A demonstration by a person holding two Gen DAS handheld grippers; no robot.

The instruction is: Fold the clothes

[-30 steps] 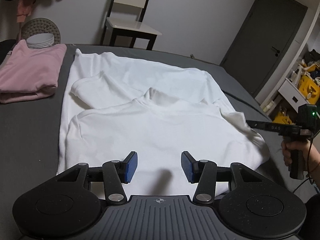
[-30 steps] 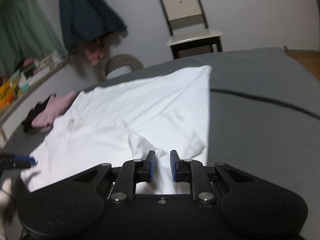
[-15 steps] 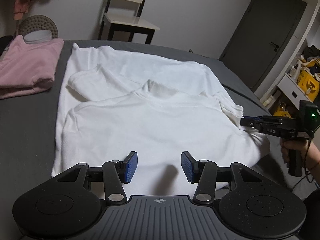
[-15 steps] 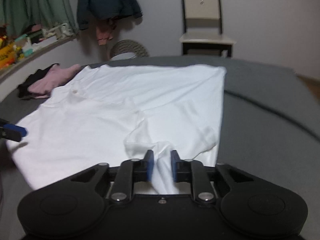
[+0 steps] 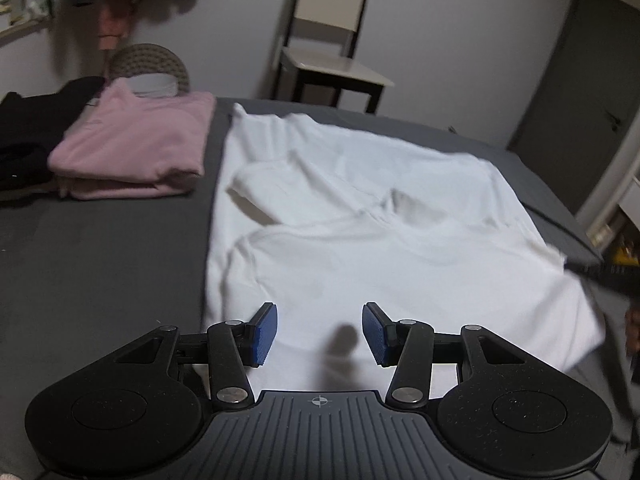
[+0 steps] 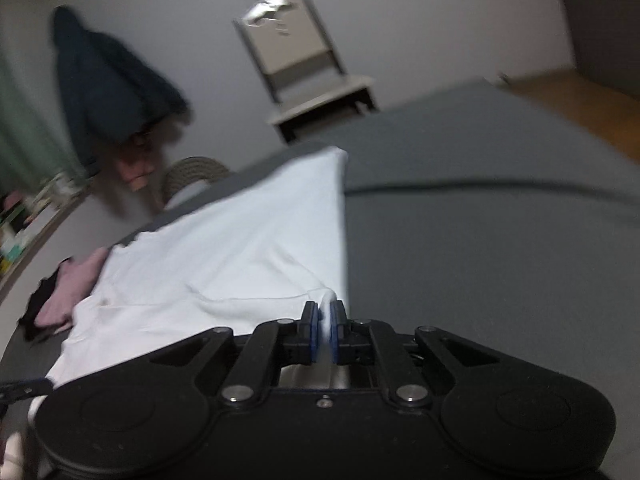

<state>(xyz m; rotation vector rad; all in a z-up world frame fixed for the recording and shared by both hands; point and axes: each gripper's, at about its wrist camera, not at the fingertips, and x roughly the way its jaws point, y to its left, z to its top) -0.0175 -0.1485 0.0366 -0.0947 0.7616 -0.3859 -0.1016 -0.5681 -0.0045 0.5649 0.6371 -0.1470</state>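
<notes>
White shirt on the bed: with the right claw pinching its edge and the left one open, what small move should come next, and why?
Probably carry the pinched sleeve inward across the white shirt. The right claw is already shut on a fold of cloth, while the left claw hovers open over the near hem, holding nothing.

Right gripper [image 6: 325, 332] fills bottom of frame, fingers [image 6: 310, 330] pinched tight on a fold of white shirt [image 6: 240, 256], cloth sticking up between the blue pads. Shirt spreads from centre toward lower left over the grey bed [image 6: 480, 220], right edge running straight up to a corner at mid-frame. Pink folded garment [image 6: 72, 288] at left edge, touching dark clothing beside it. Blue-tipped part of the left gripper [image 6: 24, 388] at far lower left, near the shirt's edge. Upper centre: chair [image 6: 308, 68] against the wall, blurred. Upper left: dark jacket [image 6: 108, 88] hanging. Woven round item [image 6: 192, 172] behind the bed. Whole frame tilted, motion-blurred.
</notes>
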